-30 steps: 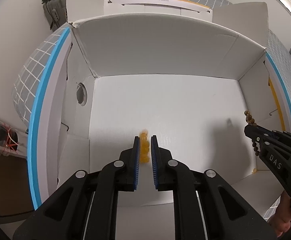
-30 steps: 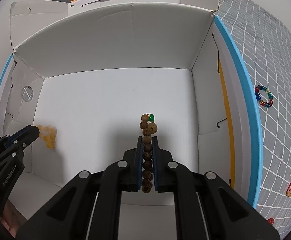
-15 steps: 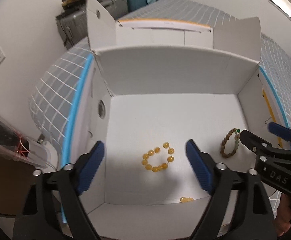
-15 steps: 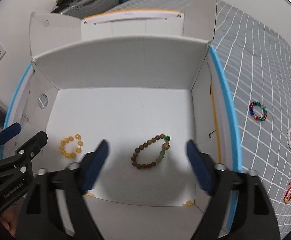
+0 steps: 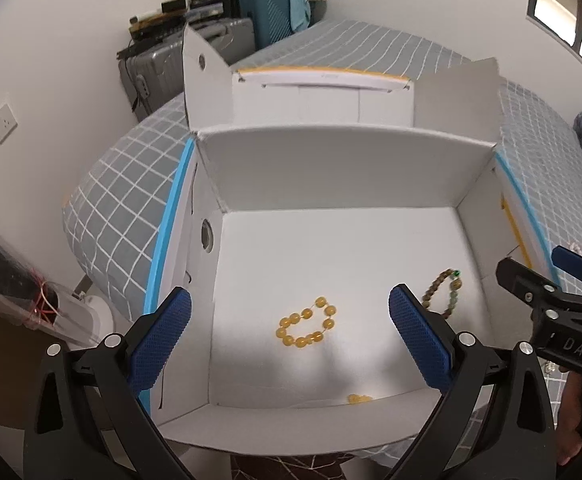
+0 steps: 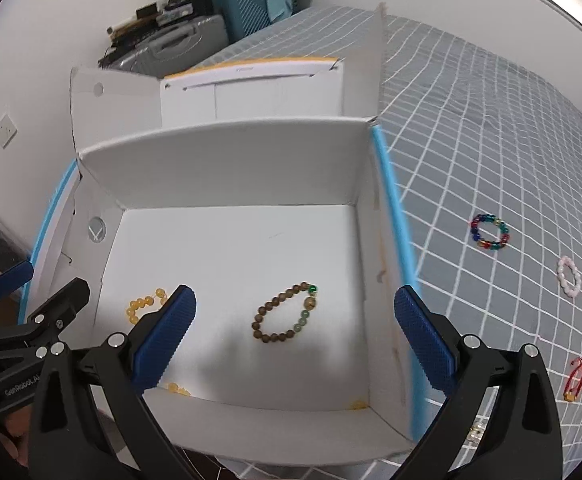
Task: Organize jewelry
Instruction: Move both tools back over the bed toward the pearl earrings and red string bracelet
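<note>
Both the left gripper (image 5: 289, 326) and right gripper (image 6: 295, 326) are opening wide, holding nothing, tilted down over the box (image 6: 227, 156), bracelets at 12 o'clock

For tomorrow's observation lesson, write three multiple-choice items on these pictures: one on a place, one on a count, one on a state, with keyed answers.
1. Where does the brown bead bracelet lie?
A. on the box floor
B. on the bedspread
C. between the right gripper's pads

2. How many bracelets lie on the grey checked bedspread to the right of the white box?
A. one
B. two
C. four

3. How does the left gripper stand?
A. clamped on beads
B. jaws spread, nothing held
C. shut and empty

Answers: 1 A, it rests flat inside the box. 2 C, multicoloured, white and two red. 3 B, the yellow bracelet lies free below the still-opening jaws.
</note>
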